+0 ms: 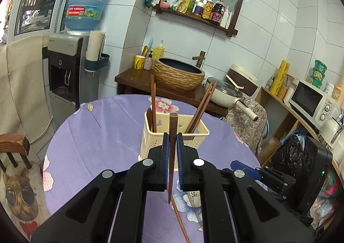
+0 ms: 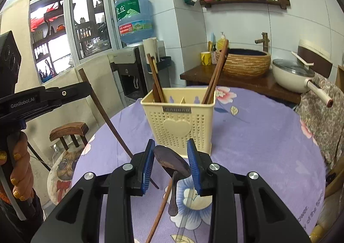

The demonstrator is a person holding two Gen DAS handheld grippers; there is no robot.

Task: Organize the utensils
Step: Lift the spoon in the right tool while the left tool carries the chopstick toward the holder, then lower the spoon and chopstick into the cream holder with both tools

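My left gripper (image 1: pixel 172 138) is shut on a dark wooden chopstick (image 1: pixel 172 157), held nearly upright just in front of the cream utensil holder (image 1: pixel 198 133). From the right wrist view the same left gripper (image 2: pixel 86 89) holds that chopstick (image 2: pixel 103 114) slanting at the left. My right gripper (image 2: pixel 171 152) is shut on a dark wooden spoon (image 2: pixel 172 161), its bowl between the blue pads and its handle hanging down, close before the holder (image 2: pixel 178 122). Several chopsticks (image 2: pixel 215 75) stand in the holder. One more chopstick (image 2: pixel 161 206) lies on the table below the spoon.
The round table wears a purple floral cloth (image 2: pixel 258 135). A clear rod (image 2: pixel 185 210) lies on it near the loose chopstick. Behind stand a water dispenser (image 1: pixel 64 71), a woven basin (image 1: pixel 178 75) on a wooden counter and a pan (image 1: pixel 225 94). A wooden chair (image 2: pixel 68 133) stands at the left.
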